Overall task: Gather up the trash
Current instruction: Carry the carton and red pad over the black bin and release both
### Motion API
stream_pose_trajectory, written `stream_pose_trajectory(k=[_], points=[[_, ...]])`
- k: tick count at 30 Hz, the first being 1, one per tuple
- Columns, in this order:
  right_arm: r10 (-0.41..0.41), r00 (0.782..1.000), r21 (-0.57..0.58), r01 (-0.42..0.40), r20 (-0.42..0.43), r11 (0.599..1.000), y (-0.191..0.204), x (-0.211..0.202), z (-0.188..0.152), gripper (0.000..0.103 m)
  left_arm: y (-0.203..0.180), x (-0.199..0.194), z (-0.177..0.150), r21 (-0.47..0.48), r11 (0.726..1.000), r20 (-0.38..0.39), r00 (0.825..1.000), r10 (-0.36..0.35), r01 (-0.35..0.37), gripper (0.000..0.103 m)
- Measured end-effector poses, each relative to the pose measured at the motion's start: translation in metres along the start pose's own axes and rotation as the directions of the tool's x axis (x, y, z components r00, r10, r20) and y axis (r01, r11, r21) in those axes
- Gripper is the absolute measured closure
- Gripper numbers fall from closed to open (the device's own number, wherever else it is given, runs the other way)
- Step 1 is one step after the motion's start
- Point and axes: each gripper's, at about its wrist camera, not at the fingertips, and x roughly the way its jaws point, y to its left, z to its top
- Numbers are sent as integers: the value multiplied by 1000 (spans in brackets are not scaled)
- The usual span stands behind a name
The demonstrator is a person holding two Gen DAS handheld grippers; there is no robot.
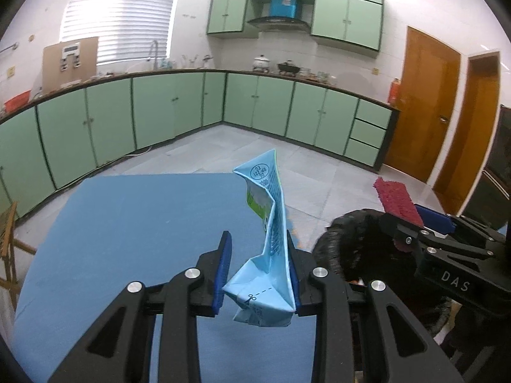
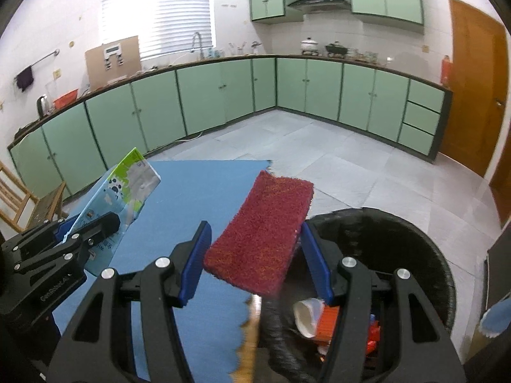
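Flattened carton (image 1: 268,223) sits between the left hand-held gripper (image 1: 258,255) pads, above the worktop (image 1: 127,223). Scouring pad (image 2: 260,233) sits between the right hand-held gripper (image 2: 255,249) pads, right of the carton. Bin (image 2: 399,255) stands just right of the worktop, trash (image 2: 322,319) inside. Cabinets (image 1: 159,111) behind.

- Green base cabinets (image 1: 179,105) run along two walls under a dark counter (image 2: 204,62).
- Green wall cabinets (image 1: 346,16) flank a range hood (image 1: 279,22).
- Blinds (image 1: 121,9) glow over the tap (image 1: 154,49).
- Wooden door (image 1: 424,102) on the right.
- Kettle (image 2: 42,104) at the counter's left end.
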Motion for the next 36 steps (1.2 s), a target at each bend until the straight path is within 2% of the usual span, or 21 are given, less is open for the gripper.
stream_pose_trajectory(k=[10, 21, 26, 36], points=[[-114, 993, 67, 114, -3, 991, -68, -11, -17, 47, -64, 26, 0, 80, 990, -16, 993, -116, 117, 73], [-209, 977, 118, 214, -53, 970, -123, 0, -51, 47, -133, 76, -11, 138, 960, -79, 969, -234, 243, 73], [-232, 968, 135, 243, -95, 961, -143, 15, -69, 47, -153, 100, -21, 155, 949, -110, 959, -261, 276, 73], [-240, 956, 144, 265, -168, 953, -169, 42, -95, 46, -172, 139, -41, 181, 943, -176, 952, -250, 281, 73]])
